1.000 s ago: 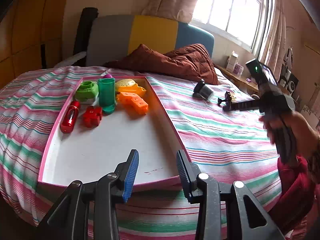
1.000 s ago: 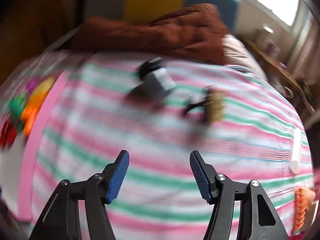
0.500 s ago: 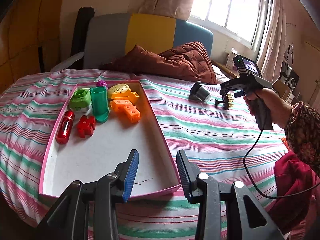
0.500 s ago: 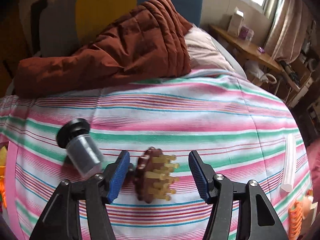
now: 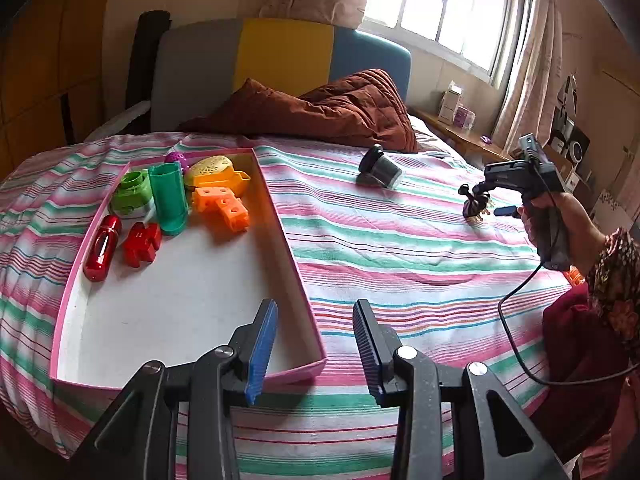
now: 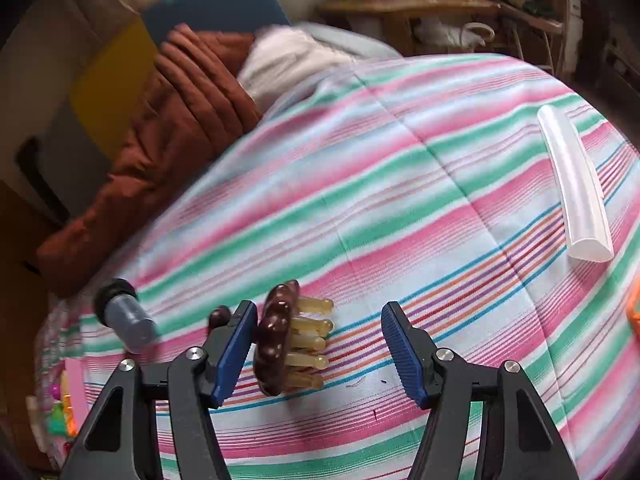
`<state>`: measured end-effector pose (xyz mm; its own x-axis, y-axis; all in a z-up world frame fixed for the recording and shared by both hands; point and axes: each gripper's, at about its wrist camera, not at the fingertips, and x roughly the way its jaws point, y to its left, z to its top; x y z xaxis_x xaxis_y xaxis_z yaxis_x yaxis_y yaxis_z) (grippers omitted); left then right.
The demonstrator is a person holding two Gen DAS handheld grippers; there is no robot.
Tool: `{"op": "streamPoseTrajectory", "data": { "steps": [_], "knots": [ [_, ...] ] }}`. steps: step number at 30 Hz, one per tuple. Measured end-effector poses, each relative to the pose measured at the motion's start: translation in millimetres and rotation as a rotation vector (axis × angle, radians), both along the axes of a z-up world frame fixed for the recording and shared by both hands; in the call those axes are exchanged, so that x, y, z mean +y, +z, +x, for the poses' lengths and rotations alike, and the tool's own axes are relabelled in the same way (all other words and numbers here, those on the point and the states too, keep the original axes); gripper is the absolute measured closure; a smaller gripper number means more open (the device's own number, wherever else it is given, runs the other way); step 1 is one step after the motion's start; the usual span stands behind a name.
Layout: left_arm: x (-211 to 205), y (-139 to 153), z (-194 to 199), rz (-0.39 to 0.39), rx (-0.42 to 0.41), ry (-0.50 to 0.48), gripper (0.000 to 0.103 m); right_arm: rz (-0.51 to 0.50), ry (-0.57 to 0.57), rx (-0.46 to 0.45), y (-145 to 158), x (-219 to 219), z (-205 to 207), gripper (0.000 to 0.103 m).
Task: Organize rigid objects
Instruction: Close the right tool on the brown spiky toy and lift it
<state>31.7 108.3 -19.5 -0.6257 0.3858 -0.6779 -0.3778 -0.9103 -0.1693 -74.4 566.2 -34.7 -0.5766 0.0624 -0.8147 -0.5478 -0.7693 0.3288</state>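
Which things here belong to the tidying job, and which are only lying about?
Job:
- pink-rimmed white tray
- brown massage brush with yellowish bristles
- grey jar with black cap
- translucent white tube

Lying about:
- rust-brown quilt
- wooden side table

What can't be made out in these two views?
- Right wrist view: whether the right gripper touches the brown massager; motion blur.
- Left wrist view: purple ball, mostly hidden behind the green cylinder.
- Right wrist view: orange object, cut off by the edge.
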Motion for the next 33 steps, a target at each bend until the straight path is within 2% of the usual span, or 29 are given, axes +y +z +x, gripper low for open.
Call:
{"op": "streamPoseTrajectory", "data": {
  "steps": [3, 6, 7, 10, 12, 13, 14, 15, 17, 19, 20, 22, 23, 26, 27, 29, 31, 33],
  "knots": [
    [4, 0, 1, -0.001, 0.003, -0.001, 0.064, 0.058, 0.019, 0.069, 20, -9, 5, 0.037],
    [10, -1, 3, -0.006, 0.001, -0.008, 0.064, 0.23, 0.067, 0.098, 40, -30, 3, 0.037],
    [13, -1, 4, -0.013, 0.0, -0.014, 0.064, 0.298, 0.118, 0.102, 45, -43, 0, 0.037],
    [19, -2, 8, -0.027, 0.003, -0.03, 0.064, 0.409, 0.269, 0.11, 47, -69, -12, 0.041],
    [22, -1, 10, -0.032, 0.007, -0.036, 0.064, 0.456, 0.348, 0.069, 40, -84, -20, 0.048],
    [24, 0, 11, -0.034, 0.011, -0.04, 0.064, 0.505, 0.369, 0.018, 33, -91, -24, 0.055],
    [25, 0, 12, -0.035, 0.012, -0.042, 0.064, 0.569, 0.382, -0.065, 22, -97, -32, 0.057],
    [26, 1, 13, -0.037, 0.015, -0.043, 0.064, 0.601, 0.391, -0.106, 14, -98, -34, 0.057],
    [27, 1, 13, -0.036, 0.017, -0.044, 0.064, 0.695, 0.419, -0.176, 1, -103, -36, 0.058],
    [28, 0, 13, -0.037, 0.01, -0.044, 0.064, 0.729, 0.409, -0.222, -6, -98, -35, 0.06],
    [28, 0, 13, -0.038, 0.007, -0.044, 0.064, 0.736, 0.398, -0.23, -7, -95, -35, 0.067],
    [29, -2, 13, -0.035, -0.004, -0.043, 0.064, 0.665, 0.362, -0.212, -2, -82, -32, 0.08],
    [29, -2, 13, -0.033, -0.006, -0.044, 0.064, 0.59, 0.33, -0.196, 1, -72, -29, 0.082],
    [30, 0, 13, -0.031, -0.002, -0.046, 0.064, 0.367, 0.243, -0.128, 8, -42, -17, 0.086],
    [32, 1, 13, -0.03, 0.001, -0.047, 0.064, 0.312, 0.226, -0.108, 9, -38, -16, 0.088],
    [35, 4, 12, -0.027, 0.009, -0.052, 0.064, 0.122, 0.191, -0.029, 8, -23, -7, 0.089],
    [41, 10, 8, -0.023, 0.018, -0.058, 0.064, -0.02, 0.183, 0.018, 3, -18, -3, 0.09],
    [49, 15, 3, -0.015, 0.024, -0.063, 0.064, -0.069, 0.191, 0.023, 1, -25, -4, 0.09]
  ]
}}
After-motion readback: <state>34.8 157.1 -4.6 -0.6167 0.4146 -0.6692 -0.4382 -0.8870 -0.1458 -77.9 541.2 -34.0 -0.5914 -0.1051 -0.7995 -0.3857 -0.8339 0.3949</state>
